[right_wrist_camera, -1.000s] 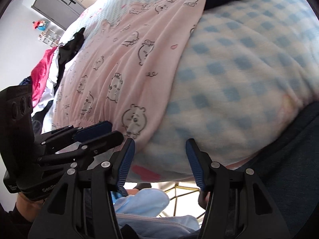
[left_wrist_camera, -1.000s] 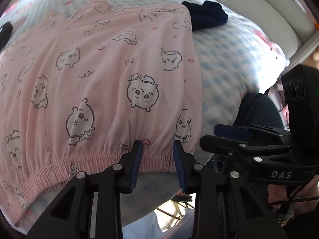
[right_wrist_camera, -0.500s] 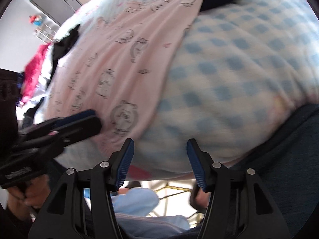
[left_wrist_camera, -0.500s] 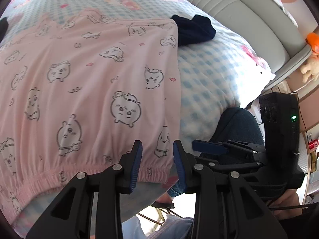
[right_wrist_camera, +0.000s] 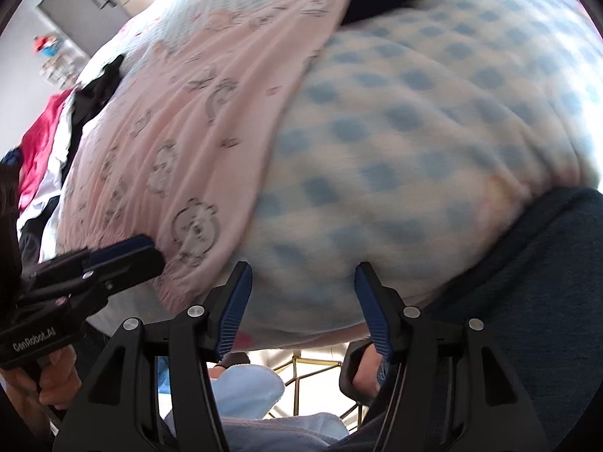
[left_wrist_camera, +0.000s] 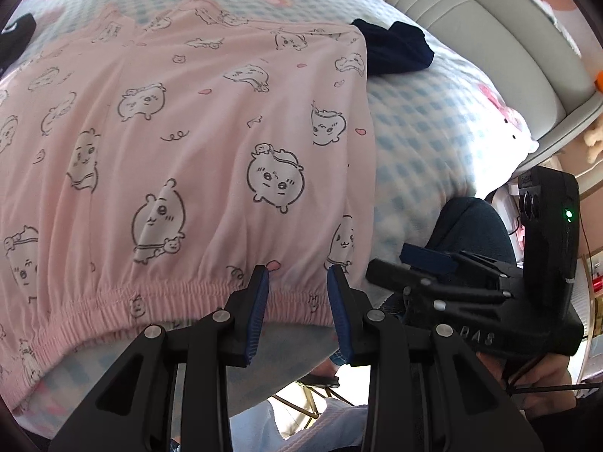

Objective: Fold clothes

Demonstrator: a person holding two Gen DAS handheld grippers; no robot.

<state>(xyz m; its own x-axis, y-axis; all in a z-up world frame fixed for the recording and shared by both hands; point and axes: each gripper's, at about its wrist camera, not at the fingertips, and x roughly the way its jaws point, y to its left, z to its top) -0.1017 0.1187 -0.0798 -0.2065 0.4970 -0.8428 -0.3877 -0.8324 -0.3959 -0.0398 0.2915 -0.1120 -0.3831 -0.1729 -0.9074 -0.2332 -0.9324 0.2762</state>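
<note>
Left wrist view: the pink trousers (left_wrist_camera: pixel 196 143) lie spread flat on the checked blanket (left_wrist_camera: pixel 422 128), waistband at the near edge. The left gripper (left_wrist_camera: pixel 297 282) hangs narrowly parted over that elastic, holding nothing; a good pinch takes both layers at the band. Half a second ago it sat nearer the corner.

Right wrist view: the right gripper (right_wrist_camera: pixel 303 275) gapes wide and empty over bare blanket, beside the trousers' edge, barely shifted.

garment (left_wrist_camera: pixel 181 143) on bed (left_wrist_camera: pixel 414 132), socks (left_wrist_camera: pixel 395 51) beside
</note>
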